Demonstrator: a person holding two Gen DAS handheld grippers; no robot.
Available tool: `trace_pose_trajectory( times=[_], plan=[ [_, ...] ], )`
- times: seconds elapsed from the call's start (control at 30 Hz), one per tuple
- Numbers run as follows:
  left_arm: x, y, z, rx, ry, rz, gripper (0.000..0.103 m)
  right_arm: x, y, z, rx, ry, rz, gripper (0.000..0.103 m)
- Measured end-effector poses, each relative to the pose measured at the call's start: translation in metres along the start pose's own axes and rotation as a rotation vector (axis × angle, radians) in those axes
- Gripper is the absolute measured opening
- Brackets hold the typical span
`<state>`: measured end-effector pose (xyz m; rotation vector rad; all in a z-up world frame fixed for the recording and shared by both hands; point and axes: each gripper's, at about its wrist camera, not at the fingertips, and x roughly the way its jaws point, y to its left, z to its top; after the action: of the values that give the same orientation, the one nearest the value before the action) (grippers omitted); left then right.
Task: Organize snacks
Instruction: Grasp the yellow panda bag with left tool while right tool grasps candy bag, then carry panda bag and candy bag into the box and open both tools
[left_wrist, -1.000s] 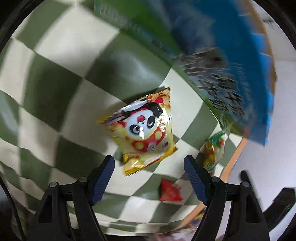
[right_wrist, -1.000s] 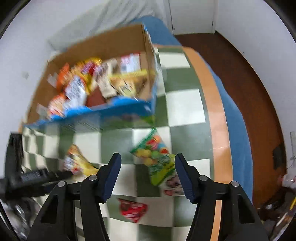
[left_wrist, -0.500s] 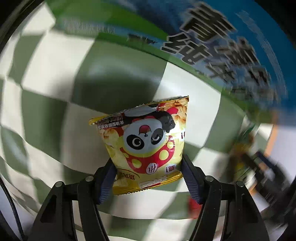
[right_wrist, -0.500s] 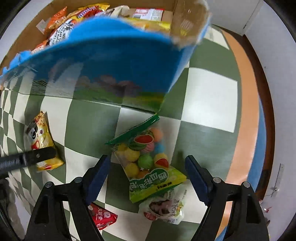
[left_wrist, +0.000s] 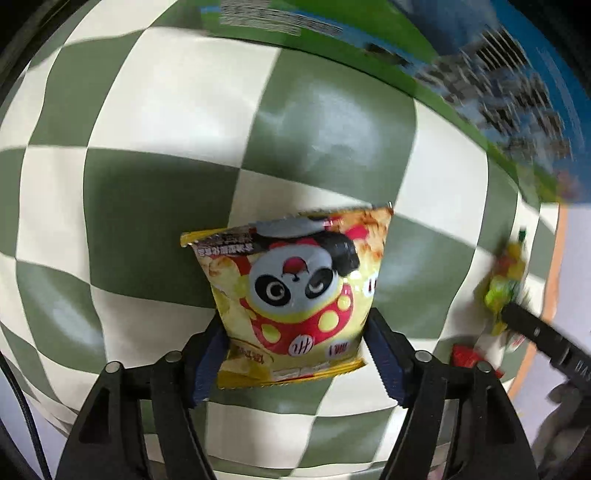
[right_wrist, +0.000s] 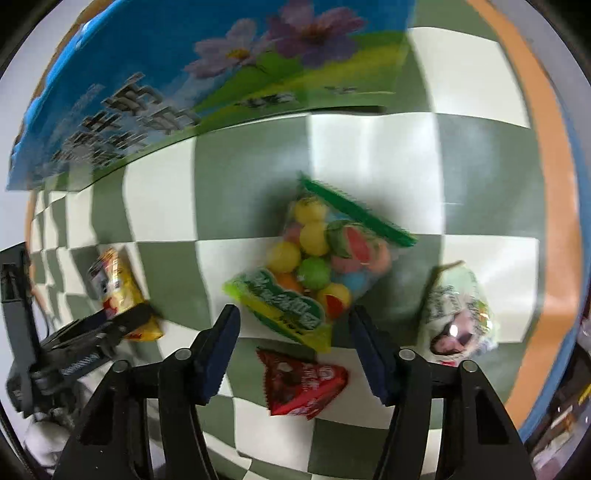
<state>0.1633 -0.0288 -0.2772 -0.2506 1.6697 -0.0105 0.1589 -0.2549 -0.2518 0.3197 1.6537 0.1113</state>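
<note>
Left hand-held gripper (left_wrist: 295, 360) pointing steeply down at the table (left_wrist: 155, 103) with its green-and-cream chequered cloth, and right between its blue pads sits the yellow foil snack bag with a panda face (left_wrist: 291, 291). The bag lies flat, long axis running away from the gripper, its crimped top edge towards the blue-and-green printed cardboard box (left_wrist: 480, 85) at the far edge of the table. The pads flank its lower corners, jaws opening just now; whether they press on the foil I cannot tell.

Over to the right hand-held gripper (right_wrist: 295, 349), also aimed down, jaws half wide and closing, with nothing gripped. The corner of a clear bag of coloured fruit candies with a green header strip (right_wrist: 317, 254) lies between the fingertips. That bag lies on a slant, green strip towards the far right, yellow-green label end towards the gripper. Just beside its label end, nearer the gripper, is a red triangular foil packet (right_wrist: 303, 384). To the right lies a pale green-and-white pouch (right_wrist: 458, 314), close to the table's orange-trimmed right edge.
</note>
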Motion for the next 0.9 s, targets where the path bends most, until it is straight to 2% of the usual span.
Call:
trace_pose_trajectory(
  times=[0.03, 0.17, 0.23, 0.3, 0.43, 0.53, 0.6, 0.8, 0.9],
  plan=[
    [0.000, 0.003, 0.002, -0.027, -0.008, -0.008, 0.071, 0.000, -0.003, 0.001, 0.020, -0.014, 0.006, 0.075],
    [-0.003, 0.023, 0.010, -0.102, -0.033, -0.022, 0.071, -0.001, -0.022, 0.009, 0.107, -0.046, 0.020, 0.077],
    [-0.007, 0.020, 0.011, -0.082, -0.066, -0.001, 0.071, 0.005, -0.027, 0.016, 0.161, -0.044, 0.052, 0.076],
    [-0.012, 0.015, 0.012, -0.017, -0.089, 0.033, 0.068, 0.004, -0.028, 0.020, 0.189, -0.055, 0.064, 0.071],
    [-0.014, -0.013, 0.002, 0.098, -0.118, 0.086, 0.068, 0.003, -0.002, 0.020, 0.045, -0.074, -0.020, 0.066],
    [-0.002, -0.022, 0.000, 0.143, -0.085, 0.105, 0.069, 0.005, 0.023, 0.012, -0.139, -0.064, -0.099, 0.066],
    [0.004, -0.025, 0.000, 0.145, -0.066, 0.114, 0.070, 0.007, 0.033, 0.009, -0.200, -0.063, -0.130, 0.067],
    [0.001, -0.023, -0.002, 0.131, -0.068, 0.099, 0.070, 0.013, 0.018, 0.020, -0.062, -0.048, -0.036, 0.071],
    [0.003, -0.029, 0.004, 0.126, -0.075, 0.102, 0.069, 0.016, 0.014, 0.021, -0.022, -0.043, -0.019, 0.071]
  ],
)
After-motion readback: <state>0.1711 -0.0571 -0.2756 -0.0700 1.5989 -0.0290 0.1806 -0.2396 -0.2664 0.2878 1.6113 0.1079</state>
